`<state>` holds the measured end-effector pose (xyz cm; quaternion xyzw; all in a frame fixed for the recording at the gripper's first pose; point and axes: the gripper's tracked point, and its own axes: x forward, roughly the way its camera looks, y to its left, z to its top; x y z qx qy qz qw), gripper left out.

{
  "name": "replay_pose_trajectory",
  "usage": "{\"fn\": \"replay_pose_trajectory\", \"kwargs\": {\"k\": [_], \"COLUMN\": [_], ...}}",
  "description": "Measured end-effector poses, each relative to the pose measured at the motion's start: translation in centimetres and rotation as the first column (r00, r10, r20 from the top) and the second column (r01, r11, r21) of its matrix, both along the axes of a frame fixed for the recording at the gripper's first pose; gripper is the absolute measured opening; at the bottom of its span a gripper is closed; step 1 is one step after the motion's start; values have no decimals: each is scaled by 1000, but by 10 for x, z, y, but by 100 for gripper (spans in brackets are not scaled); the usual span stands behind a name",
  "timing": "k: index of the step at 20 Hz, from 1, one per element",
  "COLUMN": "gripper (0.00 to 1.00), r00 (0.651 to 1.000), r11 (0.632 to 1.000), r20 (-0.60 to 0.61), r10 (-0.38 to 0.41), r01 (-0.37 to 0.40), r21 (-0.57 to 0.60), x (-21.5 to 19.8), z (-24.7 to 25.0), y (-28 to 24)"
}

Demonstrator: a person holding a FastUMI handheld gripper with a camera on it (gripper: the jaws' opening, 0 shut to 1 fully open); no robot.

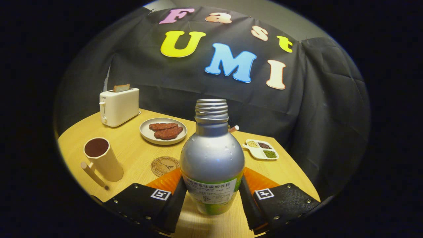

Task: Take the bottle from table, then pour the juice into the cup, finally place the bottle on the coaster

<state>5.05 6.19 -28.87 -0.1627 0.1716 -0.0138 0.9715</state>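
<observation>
While bottle (212,158) stands upright between the fingers | tool (212,198) pinching its lower body | coaster (164,165) just beside.

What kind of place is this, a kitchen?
Probably a staged breakfast table in a booth: a white toaster, a grey plate of brown meat slices, and a silver metal bottle gripped between the jaws.

bottle label (211,193): printed characters, too small to read
toaster front (103,98): small dark brand mark, illegible
coaster (164,165): tower emblem, ring lettering unreadable
claw fingers (161,194): square coded markers
</observation>
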Motion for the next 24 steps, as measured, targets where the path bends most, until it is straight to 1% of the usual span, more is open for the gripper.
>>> {"fn": "replay_pose_trajectory", "kwargs": {"k": [2, 4, 9, 11, 14, 17, 21, 22, 24], "gripper": [78, 78, 78, 78, 78, 78, 78, 78, 76], "r00": [1000, 999, 991, 987, 978, 973, 967, 963, 955], "r11": [997, 989, 956, 932, 889, 853, 771, 758, 749], "r20": [0, -5, -47, -63, -72, -65, -90, -100, -107], "r10": [15, 45, 127, 145, 198, 223, 238, 252, 275], "r01": [-15, -45, -134, -158, -210, -227, -245, -260, -283], "r21": [-76, -142, -262, -326, -408, -470, -588, -598, -600], "x": [5, 9, 8, 8, 6, 10, 18, 18, 19], "z": [11, 18, 17, 17, 19, 21, 20, 19, 15], "y": [6, 17, 39, 45, 58, 68, 74, 77, 81]}}
